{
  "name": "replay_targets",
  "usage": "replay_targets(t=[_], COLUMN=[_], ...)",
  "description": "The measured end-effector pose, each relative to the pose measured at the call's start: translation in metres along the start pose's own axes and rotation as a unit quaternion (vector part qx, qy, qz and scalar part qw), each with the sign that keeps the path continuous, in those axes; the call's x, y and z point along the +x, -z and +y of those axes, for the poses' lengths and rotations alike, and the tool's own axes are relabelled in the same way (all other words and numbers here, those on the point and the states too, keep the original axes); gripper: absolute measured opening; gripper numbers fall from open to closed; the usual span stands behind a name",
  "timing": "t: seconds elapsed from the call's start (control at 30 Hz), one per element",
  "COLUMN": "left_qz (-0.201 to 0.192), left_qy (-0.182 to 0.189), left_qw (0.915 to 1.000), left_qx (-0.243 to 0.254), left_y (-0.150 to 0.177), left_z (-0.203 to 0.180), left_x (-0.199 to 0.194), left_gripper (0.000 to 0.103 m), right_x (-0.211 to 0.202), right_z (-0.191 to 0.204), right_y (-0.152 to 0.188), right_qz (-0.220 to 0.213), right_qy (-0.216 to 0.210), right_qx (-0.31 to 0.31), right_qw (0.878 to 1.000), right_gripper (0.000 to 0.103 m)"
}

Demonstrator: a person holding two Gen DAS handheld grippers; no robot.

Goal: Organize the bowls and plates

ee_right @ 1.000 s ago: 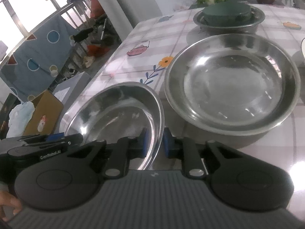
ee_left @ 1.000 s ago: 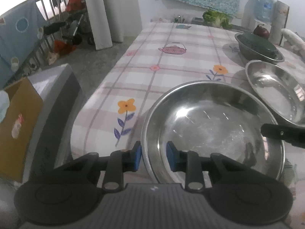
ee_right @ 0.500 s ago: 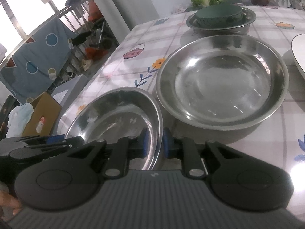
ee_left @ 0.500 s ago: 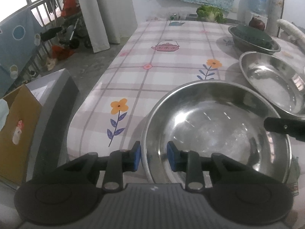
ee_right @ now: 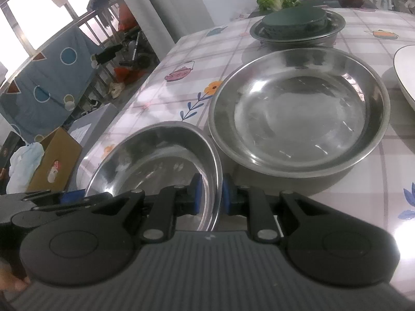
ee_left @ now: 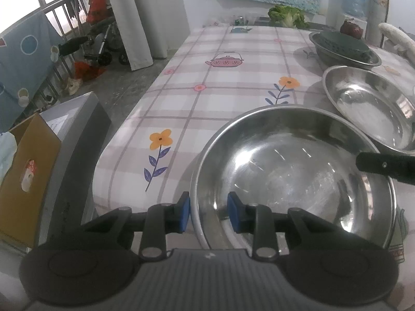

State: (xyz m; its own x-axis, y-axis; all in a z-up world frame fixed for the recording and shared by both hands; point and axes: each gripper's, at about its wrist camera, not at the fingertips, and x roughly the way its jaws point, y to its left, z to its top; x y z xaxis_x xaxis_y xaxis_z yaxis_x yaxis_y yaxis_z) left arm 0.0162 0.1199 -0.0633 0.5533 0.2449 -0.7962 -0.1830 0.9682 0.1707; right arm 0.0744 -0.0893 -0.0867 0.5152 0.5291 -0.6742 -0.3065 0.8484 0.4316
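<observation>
On the checked tablecloth (ee_left: 233,90) three steel dishes stand in a row. The large steel bowl (ee_right: 298,111) in the middle is empty; the far steel dish (ee_right: 298,35) holds a dark green bowl (ee_right: 294,22) upside down. Only the right wrist view shows a white plate (ee_right: 404,75) at the right edge. The nearest steel bowl (ee_left: 293,171) is empty. The left gripper (ee_left: 208,213) straddles its near rim, narrowly parted, and whether the pads press cannot be told. The right gripper (ee_right: 210,194) is clamped on its right rim.

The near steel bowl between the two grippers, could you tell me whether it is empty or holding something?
Empty: the near steel bowl shows only bare, reflective metal inside in both views.
</observation>
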Motion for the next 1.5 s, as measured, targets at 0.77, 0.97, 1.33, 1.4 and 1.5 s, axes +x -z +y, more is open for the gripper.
replay_targets(t=[0.77,0.97,1.33,1.4,1.5], left_qz=[-0.007,-0.018,-0.021,-0.023,-0.027], left_qy=[-0.001,0.008,0.001,0.001,0.002], left_qw=[1.0000,0.9997,0.9996,0.9995,0.9994], left_qx=[-0.003,-0.012,-0.022,-0.024,-0.024], left_y=[0.002,0.004,0.006,0.006,0.006], left_z=[-0.003,0.003,0.007,0.008,0.009], left_x=[-0.006,-0.009,-0.011,-0.013,-0.015], left_gripper=[0.031,0.031,0.031,0.031,0.031], right_x=[-0.003,-0.004,-0.007,-0.006,-0.006], right_z=[-0.001,0.004,0.008,0.008,0.008], right_y=[0.003,0.003,0.005,0.005,0.005], right_qz=[-0.005,-0.008,-0.014,-0.014,-0.014], right_qy=[0.000,0.008,0.005,0.004,0.004], right_qx=[0.004,-0.001,-0.006,-0.008,-0.007], right_qw=[1.000,1.000,1.000,1.000,1.000], right_gripper=[0.017,0.017,0.017,0.017,0.017])
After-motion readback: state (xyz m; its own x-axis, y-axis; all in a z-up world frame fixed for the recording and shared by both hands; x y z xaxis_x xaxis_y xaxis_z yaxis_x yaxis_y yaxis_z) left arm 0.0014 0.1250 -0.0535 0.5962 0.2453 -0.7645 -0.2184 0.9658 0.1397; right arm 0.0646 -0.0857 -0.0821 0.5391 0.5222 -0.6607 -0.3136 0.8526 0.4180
